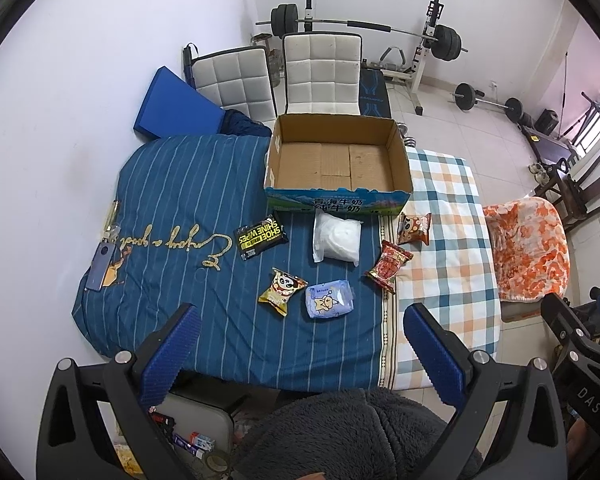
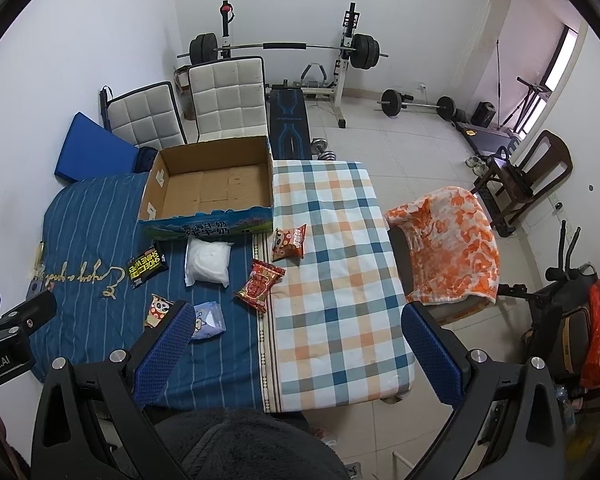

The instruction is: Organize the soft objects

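Observation:
An open, empty cardboard box stands at the far side of the cloth-covered table. In front of it lie a black shoe wipes pack, a white soft pack, a yellow panda snack bag, a blue tissue pack, a red snack bag and an orange panda snack bag. My left gripper is open and empty, held above the near edge. My right gripper is open and empty, above the checked cloth.
A phone lies at the table's left edge. An orange blanket covers a seat to the right. Two white chairs and a barbell rack stand behind. The blue striped cloth covers the left half.

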Demonstrator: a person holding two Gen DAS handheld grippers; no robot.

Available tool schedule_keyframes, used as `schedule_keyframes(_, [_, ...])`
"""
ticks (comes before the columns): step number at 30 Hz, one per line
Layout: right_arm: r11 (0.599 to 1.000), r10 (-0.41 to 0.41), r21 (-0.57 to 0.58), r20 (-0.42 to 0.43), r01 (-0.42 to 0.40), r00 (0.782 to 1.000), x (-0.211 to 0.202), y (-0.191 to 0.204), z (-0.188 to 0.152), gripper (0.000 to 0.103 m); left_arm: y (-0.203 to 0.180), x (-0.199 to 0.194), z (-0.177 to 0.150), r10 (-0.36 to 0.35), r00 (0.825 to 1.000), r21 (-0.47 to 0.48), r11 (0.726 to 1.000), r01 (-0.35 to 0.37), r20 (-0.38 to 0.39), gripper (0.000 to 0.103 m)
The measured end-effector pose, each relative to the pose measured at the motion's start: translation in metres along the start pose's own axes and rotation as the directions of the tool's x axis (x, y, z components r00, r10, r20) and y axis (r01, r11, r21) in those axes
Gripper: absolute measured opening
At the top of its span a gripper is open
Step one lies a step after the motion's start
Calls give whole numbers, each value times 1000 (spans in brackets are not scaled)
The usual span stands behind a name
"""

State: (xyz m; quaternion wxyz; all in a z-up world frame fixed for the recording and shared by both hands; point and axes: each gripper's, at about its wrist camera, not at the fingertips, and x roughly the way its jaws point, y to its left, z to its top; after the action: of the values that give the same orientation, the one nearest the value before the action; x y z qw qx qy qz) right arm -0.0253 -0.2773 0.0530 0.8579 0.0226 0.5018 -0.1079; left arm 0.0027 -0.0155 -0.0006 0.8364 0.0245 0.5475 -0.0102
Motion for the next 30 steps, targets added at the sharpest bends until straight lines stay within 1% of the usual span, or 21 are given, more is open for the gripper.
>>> schedule_keyframes(30, [1000,-2,-9,9,2,1000,-3,2,1,103,4,-6,0,-3,1000,-10,1000,3,5,103])
